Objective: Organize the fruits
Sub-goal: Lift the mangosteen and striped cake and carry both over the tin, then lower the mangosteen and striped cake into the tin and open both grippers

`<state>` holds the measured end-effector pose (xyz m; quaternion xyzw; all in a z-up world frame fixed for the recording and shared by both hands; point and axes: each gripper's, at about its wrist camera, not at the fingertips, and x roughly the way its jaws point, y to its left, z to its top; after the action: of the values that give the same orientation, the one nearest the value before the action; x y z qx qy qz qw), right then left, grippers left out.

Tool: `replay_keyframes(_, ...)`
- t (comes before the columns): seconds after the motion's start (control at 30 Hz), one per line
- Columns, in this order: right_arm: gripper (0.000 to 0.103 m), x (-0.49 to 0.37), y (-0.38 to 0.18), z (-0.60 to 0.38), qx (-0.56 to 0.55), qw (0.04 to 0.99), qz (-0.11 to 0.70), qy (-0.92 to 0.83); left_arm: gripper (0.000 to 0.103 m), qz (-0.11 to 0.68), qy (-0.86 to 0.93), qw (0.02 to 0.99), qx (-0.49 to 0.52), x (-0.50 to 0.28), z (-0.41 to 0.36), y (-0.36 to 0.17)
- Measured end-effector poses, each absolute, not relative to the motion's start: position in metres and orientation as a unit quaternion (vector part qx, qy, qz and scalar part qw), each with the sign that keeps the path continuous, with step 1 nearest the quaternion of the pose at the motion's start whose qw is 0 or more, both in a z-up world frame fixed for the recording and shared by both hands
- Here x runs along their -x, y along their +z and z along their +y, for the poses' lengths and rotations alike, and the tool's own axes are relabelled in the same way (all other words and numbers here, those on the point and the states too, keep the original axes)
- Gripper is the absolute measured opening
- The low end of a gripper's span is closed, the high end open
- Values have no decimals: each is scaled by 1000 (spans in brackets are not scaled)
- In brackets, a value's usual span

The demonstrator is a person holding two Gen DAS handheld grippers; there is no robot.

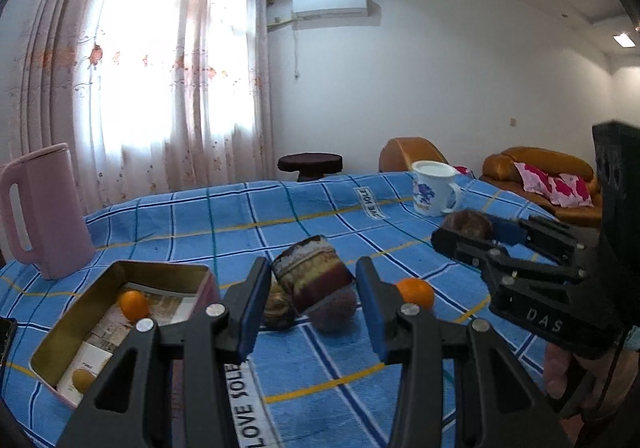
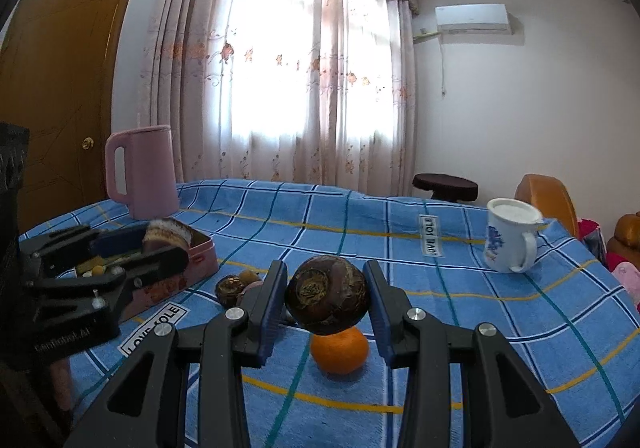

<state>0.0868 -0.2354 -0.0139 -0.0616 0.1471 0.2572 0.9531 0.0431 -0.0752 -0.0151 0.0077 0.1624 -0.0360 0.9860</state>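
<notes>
My left gripper [image 1: 310, 288] is shut on a brown cut fruit piece [image 1: 312, 278], held above the blue checked cloth just right of an open tin box [image 1: 76, 332] that holds an orange [image 1: 133, 305]. My right gripper [image 2: 327, 300] is shut on a dark brown round fruit [image 2: 327, 299], held above an orange [image 2: 339, 350] on the cloth. That orange shows in the left wrist view [image 1: 418, 292]. Brown fruits [image 1: 334, 310] lie on the cloth under the left gripper; they also show in the right wrist view [image 2: 231, 289].
A pink jug [image 1: 42, 213] stands behind the tin at the far left. A white enamel mug [image 1: 434, 187] stands at the far right of the table [image 1: 320, 376]. A phone edge [image 1: 6, 336] lies at the left. Sofas and a stool stand beyond.
</notes>
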Motion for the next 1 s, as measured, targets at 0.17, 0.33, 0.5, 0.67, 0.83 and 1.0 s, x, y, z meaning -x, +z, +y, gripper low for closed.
replay_keyframes(0.17,41,-87,-7,-208,85,946,144,277,46,167,-14,986,10,-43,-47,-11)
replay_keyframes(0.33,41,-92,0,-178,91,933,154,311,45,175,11,984,28,-44,-9,-6)
replay_keyframes(0.5,41,-92,5,-140,95,914,167,358,45,186,37,981,36,-45,30,-2)
replay_keyframes(0.67,41,-89,3,-99,110,895,178,395,45,199,69,977,46,-49,67,-2)
replay_keyframes(0.83,41,-86,-7,-67,125,876,196,422,45,218,86,970,60,-53,96,-9)
replay_keyframes(1.0,41,-87,-26,-39,144,857,224,441,45,246,94,962,71,-62,113,-23)
